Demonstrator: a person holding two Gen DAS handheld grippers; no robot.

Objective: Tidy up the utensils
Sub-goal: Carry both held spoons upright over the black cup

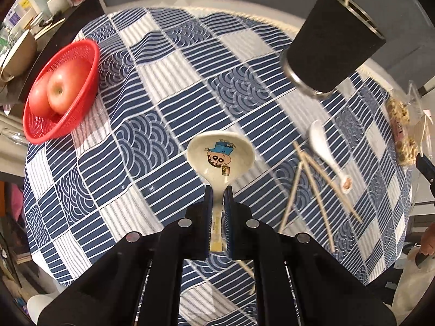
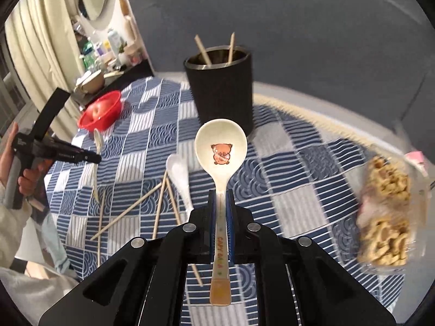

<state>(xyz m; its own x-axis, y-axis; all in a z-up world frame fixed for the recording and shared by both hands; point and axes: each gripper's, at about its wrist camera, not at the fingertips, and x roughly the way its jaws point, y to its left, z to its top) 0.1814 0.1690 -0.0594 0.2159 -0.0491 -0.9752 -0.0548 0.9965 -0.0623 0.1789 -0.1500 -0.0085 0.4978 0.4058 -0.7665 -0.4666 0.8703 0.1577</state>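
Observation:
My left gripper (image 1: 219, 190) is shut on the handle of a cream spoon with a cartoon boy (image 1: 220, 154), held above the cloth. My right gripper (image 2: 220, 193) is shut on the handle of a cream capybara spoon (image 2: 220, 146), held in front of the black utensil cup (image 2: 221, 89), which holds two chopsticks (image 2: 202, 49). The cup also shows in the left wrist view (image 1: 333, 43) at upper right. A white spoon (image 1: 323, 144) (image 2: 179, 174) and several loose chopsticks (image 1: 312, 179) (image 2: 160, 198) lie on the blue patterned tablecloth (image 1: 152, 125). The left gripper also shows in the right wrist view (image 2: 95, 159).
A red basket (image 1: 38, 127) with apples (image 1: 65, 87) sits at the table's left; it also shows in the right wrist view (image 2: 102, 111). A clear box of snacks (image 2: 386, 212) lies at the right edge. Cluttered shelves stand behind the table on the left.

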